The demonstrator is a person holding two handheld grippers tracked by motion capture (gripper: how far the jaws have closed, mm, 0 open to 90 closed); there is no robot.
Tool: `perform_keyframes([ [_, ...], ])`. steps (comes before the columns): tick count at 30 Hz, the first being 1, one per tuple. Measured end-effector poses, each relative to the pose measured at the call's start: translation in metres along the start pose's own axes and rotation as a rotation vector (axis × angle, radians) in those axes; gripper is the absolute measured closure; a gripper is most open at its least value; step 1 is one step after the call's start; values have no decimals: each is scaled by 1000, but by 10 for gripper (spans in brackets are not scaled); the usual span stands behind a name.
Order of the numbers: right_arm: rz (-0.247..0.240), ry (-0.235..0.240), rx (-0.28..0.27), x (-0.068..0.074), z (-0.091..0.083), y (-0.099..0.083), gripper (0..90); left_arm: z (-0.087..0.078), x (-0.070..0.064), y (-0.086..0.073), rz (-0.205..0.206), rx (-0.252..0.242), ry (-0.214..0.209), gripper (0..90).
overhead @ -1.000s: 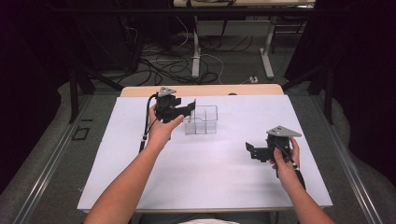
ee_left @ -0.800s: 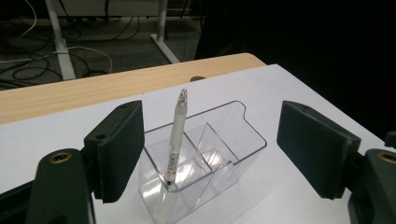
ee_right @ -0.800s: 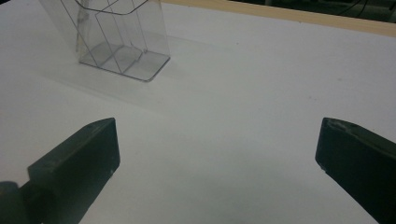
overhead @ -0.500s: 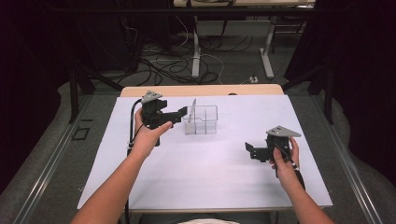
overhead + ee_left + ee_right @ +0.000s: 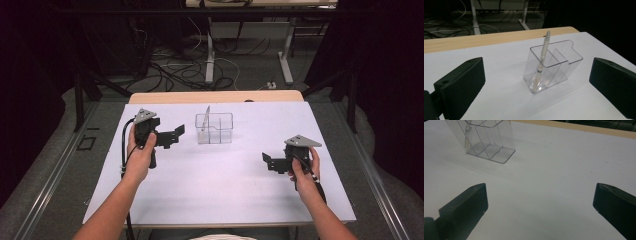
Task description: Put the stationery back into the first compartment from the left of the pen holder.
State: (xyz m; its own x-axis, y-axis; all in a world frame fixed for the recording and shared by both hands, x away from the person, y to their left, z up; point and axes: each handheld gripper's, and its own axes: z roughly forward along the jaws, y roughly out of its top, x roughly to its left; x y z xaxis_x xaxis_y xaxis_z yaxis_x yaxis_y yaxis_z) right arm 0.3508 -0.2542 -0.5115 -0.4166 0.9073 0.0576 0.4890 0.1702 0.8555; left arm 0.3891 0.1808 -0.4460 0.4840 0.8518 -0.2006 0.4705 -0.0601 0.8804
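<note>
Left gripper (image 5: 174,136) jaws wide, empty, pointing right at the clear holder (image 5: 214,128), which sits just beside it at mid-table toward the far edge; pen (image 5: 541,62) stands in the holder's left compartment, long axis near upright, leaning slightly; nothing between; right gripper (image 5: 268,162) jaws wide, empty, well apart, lower right; left hand nearer

no readable text, labels, brands, numbers or signs anywhere
</note>
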Motion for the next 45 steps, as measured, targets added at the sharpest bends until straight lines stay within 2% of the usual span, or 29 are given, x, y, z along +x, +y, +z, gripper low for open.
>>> perform_keyframes([
  [4,6,1,3,1,1,0,0,-5,7,-7,-6,7,30,1],
  [11,9,-5,4,0,1,-1,0,-10,17,-21,-5,32,42,1],
  [21,-3,-3,9,-1,1,-2,0,-5,27,-45,-2,73,56,3],
  [26,-1,-4,17,-2,3,-3,0,-2,32,-53,-8,83,68,4],
  [38,-7,-7,27,-3,5,-5,0,6,44,-70,11,111,108,8],
  [45,-11,-4,31,-2,7,-6,0,8,47,-74,-22,131,116,24],
])
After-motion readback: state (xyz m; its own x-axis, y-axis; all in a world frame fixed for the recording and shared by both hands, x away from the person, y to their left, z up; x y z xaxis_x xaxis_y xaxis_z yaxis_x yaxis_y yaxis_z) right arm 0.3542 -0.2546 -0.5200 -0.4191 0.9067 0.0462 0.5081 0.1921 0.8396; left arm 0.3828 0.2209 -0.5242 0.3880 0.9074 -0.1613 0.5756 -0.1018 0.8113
